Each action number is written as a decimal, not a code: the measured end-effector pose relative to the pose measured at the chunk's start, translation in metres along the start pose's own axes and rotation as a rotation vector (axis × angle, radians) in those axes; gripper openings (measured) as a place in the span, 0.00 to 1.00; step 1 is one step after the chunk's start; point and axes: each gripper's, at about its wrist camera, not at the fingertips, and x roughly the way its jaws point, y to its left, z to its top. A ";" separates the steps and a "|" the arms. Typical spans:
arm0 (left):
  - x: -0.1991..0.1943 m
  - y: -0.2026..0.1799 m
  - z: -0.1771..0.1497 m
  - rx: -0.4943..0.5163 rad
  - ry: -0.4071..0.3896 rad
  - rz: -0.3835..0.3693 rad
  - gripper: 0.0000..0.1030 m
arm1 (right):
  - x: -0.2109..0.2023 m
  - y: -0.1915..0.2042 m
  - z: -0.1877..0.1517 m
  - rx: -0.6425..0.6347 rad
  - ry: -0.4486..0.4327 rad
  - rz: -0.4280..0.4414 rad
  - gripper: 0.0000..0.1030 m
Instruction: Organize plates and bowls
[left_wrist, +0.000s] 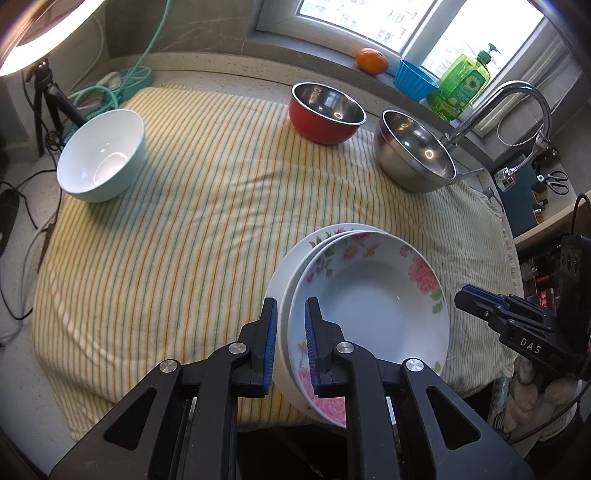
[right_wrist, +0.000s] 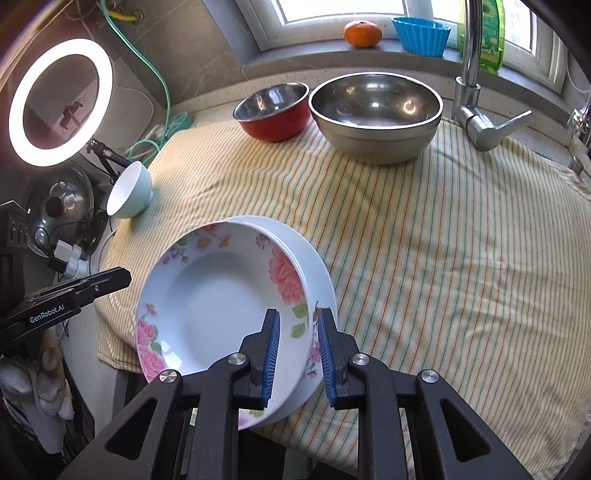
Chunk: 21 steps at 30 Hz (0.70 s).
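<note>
Both grippers hold a stack of 2 deep plates at the near edge of the bench, which is covered by a striped towel (left_wrist: 184, 221).

- Left gripper (left_wrist: 290, 343): jaws closed narrow on the left rim of the floral plate (left_wrist: 373, 295) and the plain white plate (left_wrist: 291, 266) beneath it.
- Right gripper (right_wrist: 298, 354): jaws straddle the right rim of the same stack; whether they are fully clamped cannot be told.

The stack is tilted and appears lifted off the towel.

Recommended procedure:
1. Keep both rims level so the upper plate does not slide.
2. Move both grippers together at equal speed.
3. Clear the steel bowl (left_wrist: 415, 155), red bowl (left_wrist: 325, 110) and white bowl (left_wrist: 101, 155).
</note>
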 end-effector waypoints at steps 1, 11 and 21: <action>-0.001 0.000 0.003 -0.001 -0.007 0.000 0.13 | -0.002 -0.002 0.002 0.004 -0.012 0.003 0.20; -0.009 0.001 0.025 0.000 -0.039 -0.009 0.13 | -0.025 -0.026 0.025 0.062 -0.157 -0.031 0.20; 0.000 -0.023 0.055 0.055 -0.045 -0.034 0.13 | -0.038 -0.058 0.051 0.097 -0.231 -0.075 0.20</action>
